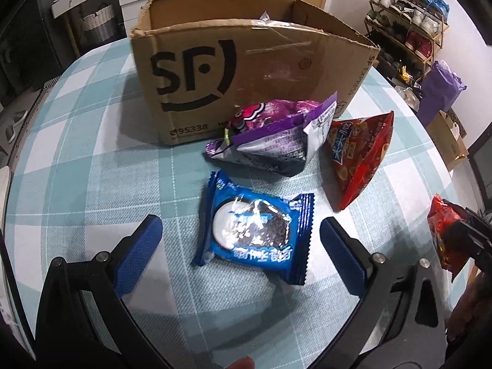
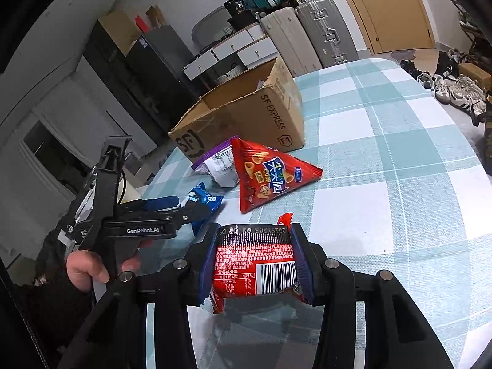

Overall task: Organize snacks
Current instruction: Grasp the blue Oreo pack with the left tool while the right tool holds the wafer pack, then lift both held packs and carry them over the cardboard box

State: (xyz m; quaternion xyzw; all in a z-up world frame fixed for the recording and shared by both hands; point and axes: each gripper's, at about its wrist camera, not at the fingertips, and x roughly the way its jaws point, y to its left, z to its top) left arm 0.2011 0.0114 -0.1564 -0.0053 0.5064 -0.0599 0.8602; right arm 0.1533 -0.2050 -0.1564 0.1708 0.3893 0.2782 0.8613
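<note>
My left gripper [image 1: 241, 224] is open, its blue fingers on either side of a blue cookie packet [image 1: 253, 230] lying on the checked tablecloth. Behind it lie a purple snack bag [image 1: 270, 135] and a red triangular crisp bag [image 1: 359, 160], in front of an open SF cardboard box [image 1: 246, 70]. My right gripper [image 2: 253, 240] is shut on a small red snack packet [image 2: 256, 266] and holds it above the table. That packet shows at the right edge of the left wrist view [image 1: 442, 233]. The right wrist view also shows the box [image 2: 246, 113], the red crisp bag [image 2: 267, 175] and the blue packet [image 2: 204, 200].
The round table [image 2: 399, 153] has a teal and white checked cloth. A shoe rack [image 1: 409, 15] and a purple bag [image 1: 439, 89] stand beyond the table on the right. Suitcases [image 2: 310, 27] and drawers [image 2: 240, 49] stand behind the box.
</note>
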